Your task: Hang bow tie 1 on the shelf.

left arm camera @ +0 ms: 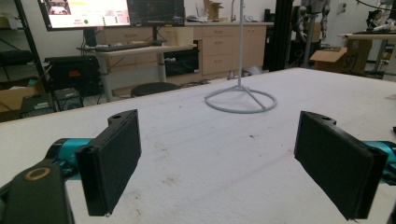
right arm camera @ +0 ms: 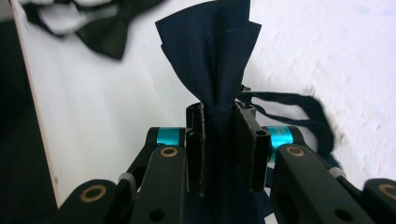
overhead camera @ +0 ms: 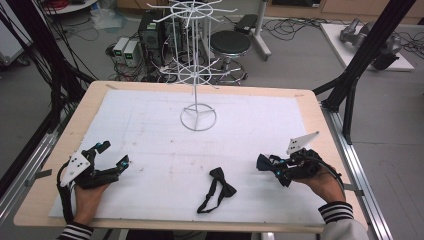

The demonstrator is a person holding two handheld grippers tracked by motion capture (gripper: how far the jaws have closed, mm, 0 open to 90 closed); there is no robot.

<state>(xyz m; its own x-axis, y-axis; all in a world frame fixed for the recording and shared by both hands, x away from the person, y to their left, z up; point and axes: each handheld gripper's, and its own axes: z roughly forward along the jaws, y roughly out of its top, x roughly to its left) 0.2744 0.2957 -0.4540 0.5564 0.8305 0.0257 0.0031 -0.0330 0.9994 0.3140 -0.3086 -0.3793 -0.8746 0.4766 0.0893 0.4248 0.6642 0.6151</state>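
Observation:
My right gripper (overhead camera: 278, 168) is at the table's right front, shut on the knot of a dark navy bow tie (overhead camera: 263, 162). In the right gripper view the navy bow tie (right arm camera: 210, 51) fans out above the pinching pads of the right gripper (right arm camera: 219, 140), and its strap trails to the right. A black bow tie (overhead camera: 222, 183) with its strap lies on the mat at front centre; it shows blurred as the black bow tie (right arm camera: 105, 39). My left gripper (overhead camera: 114, 153) rests at the left front, open, and nothing lies between the pads of the left gripper (left arm camera: 219, 163).
A white wire display rack (overhead camera: 195, 75) stands at the mat's far centre on a ring base (left arm camera: 219, 106). The white mat (overhead camera: 150, 130) covers a wooden table (overhead camera: 320, 130). Black frame posts (overhead camera: 367, 47) rise at the right; a stool (overhead camera: 230, 45) and computers stand behind.

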